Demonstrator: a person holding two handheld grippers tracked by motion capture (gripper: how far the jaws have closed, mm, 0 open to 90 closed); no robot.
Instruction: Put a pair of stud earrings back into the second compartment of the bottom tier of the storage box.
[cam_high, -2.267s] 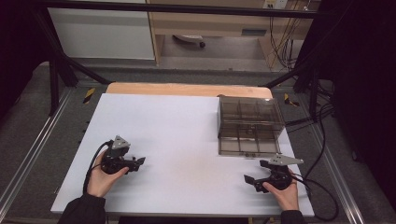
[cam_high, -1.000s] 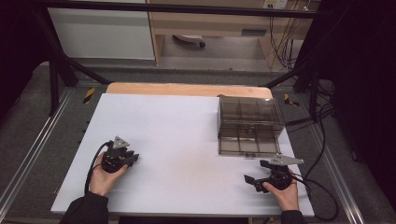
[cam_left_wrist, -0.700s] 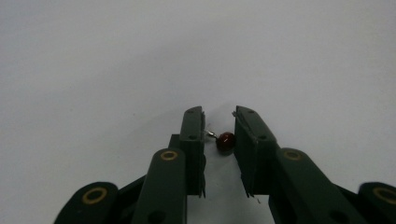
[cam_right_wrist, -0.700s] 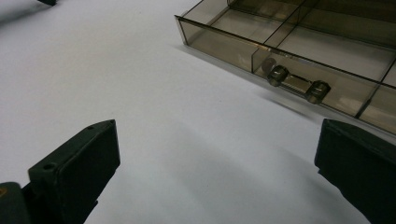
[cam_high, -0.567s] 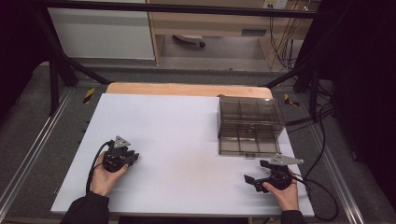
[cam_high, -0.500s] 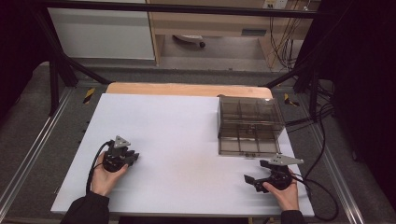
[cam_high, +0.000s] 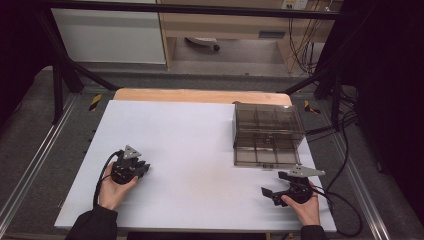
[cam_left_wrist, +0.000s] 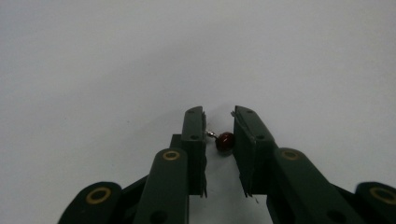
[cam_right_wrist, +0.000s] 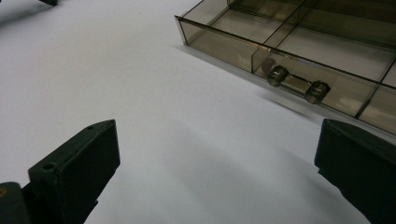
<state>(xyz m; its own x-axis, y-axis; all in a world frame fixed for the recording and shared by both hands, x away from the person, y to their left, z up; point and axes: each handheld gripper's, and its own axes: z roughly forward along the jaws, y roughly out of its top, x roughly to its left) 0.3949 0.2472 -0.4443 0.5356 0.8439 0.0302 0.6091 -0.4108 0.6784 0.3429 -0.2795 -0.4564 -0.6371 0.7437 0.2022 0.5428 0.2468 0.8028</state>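
The table (cam_high: 200, 145) is sitting under a white sheet, with a strip of bare wood showing along its far edge; around it, grey floor, a dark metal frame and hanging cables are filling the dim room. At the table's far right a smoke-tinted compartment box (cam_high: 269, 134) is resting with its lid up, probably parked there so small pieces can be dropped into its cells; from the right gripper view its front latch (cam_right_wrist: 293, 82) is facing the person.

The right hand-held gripper (cam_high: 276, 191) is waiting near the table's near right corner, just short of the box, its jaws standing wide apart with nothing between them, seemingly kept free for a later step.

The left hand-held gripper (cam_left_wrist: 219, 128) is working low over the sheet at the near left. Its jaws have just been closing and are sitting narrow around a small dark-red bead (cam_left_wrist: 225, 141) with a tiny metal loop. The bead is lying on the sheet between the pads; one pad is looking to be against it, the other just off, so the pinch is likely not yet firm.
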